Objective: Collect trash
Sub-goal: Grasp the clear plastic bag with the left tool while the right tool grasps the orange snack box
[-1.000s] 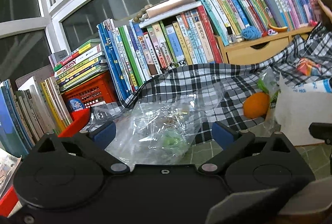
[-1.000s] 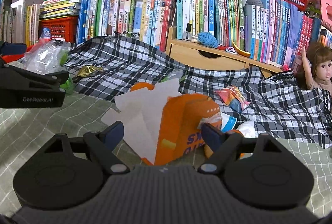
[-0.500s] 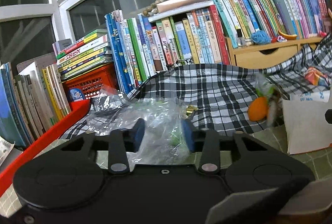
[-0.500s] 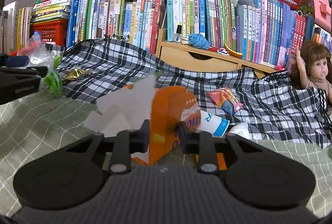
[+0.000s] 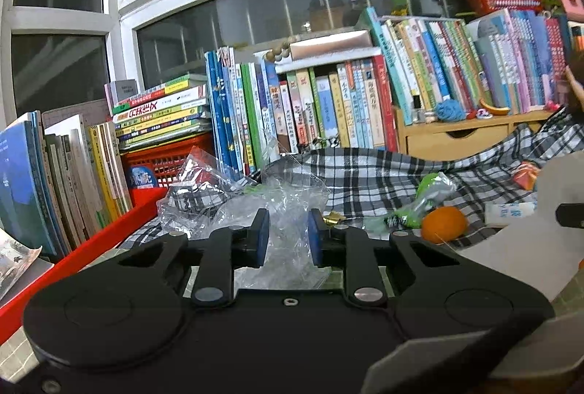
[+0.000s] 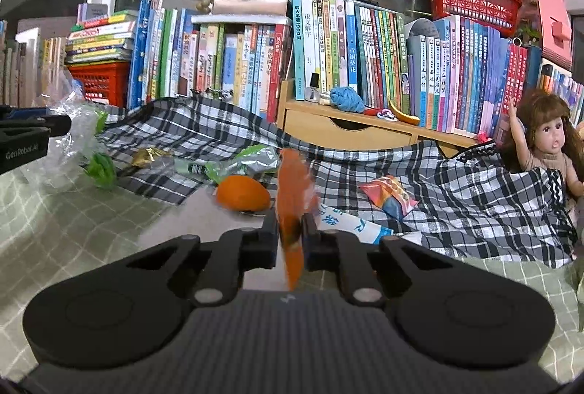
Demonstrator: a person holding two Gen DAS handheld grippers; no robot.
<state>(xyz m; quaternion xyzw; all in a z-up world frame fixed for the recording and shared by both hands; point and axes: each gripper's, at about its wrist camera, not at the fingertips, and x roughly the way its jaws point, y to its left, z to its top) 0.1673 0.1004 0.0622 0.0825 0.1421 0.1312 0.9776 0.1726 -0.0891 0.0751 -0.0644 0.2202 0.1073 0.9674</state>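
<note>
Trash, 2 pcs: my left gripper [image 5: 288,240], jaws just closing, pinches clear plastic bag [image 5: 277,207]; my right gripper [image 6: 290,233], just clamped on orange wrapper [image 6: 292,197]. Orange [image 6: 242,192] ahead-left of right gripper.

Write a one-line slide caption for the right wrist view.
Right tongs shut on an orange wrapper, with an orange fruit and more wrappers lying on the plaid cloth ahead.

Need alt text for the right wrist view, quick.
The right gripper pinches an orange wrapper upright above the bed. An orange and more wrappers lie on the plaid blanket behind it.
</note>
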